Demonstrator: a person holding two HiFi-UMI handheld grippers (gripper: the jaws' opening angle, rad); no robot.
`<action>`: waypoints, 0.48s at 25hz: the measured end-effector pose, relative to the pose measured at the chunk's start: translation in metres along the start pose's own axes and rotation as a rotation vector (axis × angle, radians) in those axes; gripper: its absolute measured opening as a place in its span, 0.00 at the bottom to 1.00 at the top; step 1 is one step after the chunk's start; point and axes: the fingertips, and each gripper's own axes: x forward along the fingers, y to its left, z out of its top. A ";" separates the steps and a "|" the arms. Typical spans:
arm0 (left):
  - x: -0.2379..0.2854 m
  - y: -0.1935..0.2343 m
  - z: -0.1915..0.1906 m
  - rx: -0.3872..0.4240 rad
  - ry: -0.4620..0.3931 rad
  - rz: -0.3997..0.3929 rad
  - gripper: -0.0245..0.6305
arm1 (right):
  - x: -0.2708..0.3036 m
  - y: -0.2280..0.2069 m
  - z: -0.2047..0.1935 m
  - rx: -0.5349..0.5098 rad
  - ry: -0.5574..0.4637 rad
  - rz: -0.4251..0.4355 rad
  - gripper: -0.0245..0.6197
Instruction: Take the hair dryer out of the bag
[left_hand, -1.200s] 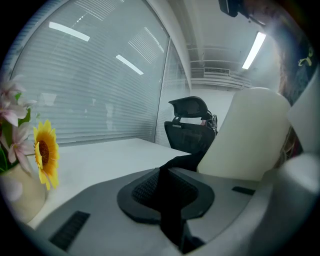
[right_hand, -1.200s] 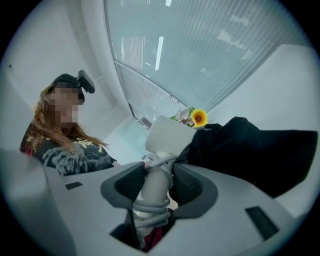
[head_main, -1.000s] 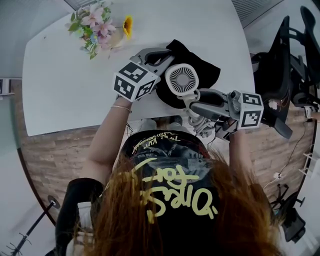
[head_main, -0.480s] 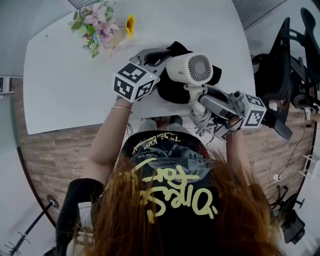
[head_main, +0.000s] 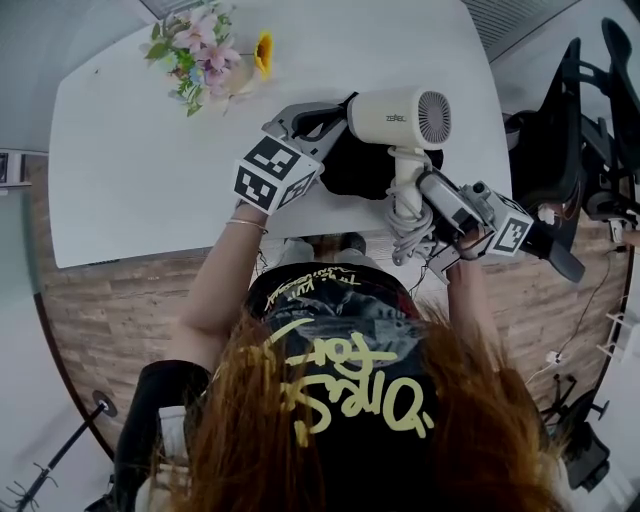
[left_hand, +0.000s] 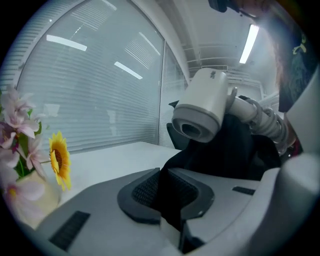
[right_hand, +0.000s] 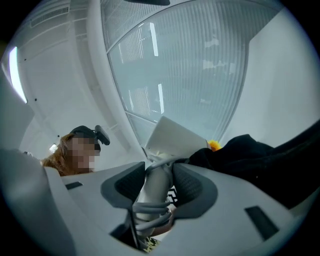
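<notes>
- Up comes the hair dryer (head_main: 400, 118): a second ago its rear grille faced us, low against the bag (head_main: 345, 175). Now the barrel lies level above the bag and looks clear of its mouth.
- Left of the bag, the left gripper (left_hand: 166, 191) has held station, jaws nearly together, pinching a fold of the black cloth.
- We judge the bag soft and limp, so it needs that anchor. The dryer is rigid, smooth plastic, top-heavy at the barrel, and likely to swing.
- Best hold, we reckon, is the handle (head_main: 408, 178), where the wound cord (head_main: 405, 235) adds some grip.
- Right of the bag, the right gripper (right_hand: 159, 184) has tipped upward, jaws about half-spread and clamped on that handle.
</notes>
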 end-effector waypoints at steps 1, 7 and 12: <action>-0.003 -0.001 0.000 0.028 0.003 0.016 0.09 | 0.000 -0.002 0.004 0.001 -0.024 -0.014 0.32; -0.015 -0.012 0.007 0.196 -0.030 0.081 0.08 | -0.002 -0.006 0.014 -0.114 -0.032 -0.139 0.32; -0.029 -0.027 0.018 0.452 -0.095 0.085 0.06 | -0.002 -0.005 0.026 -0.150 -0.092 -0.193 0.32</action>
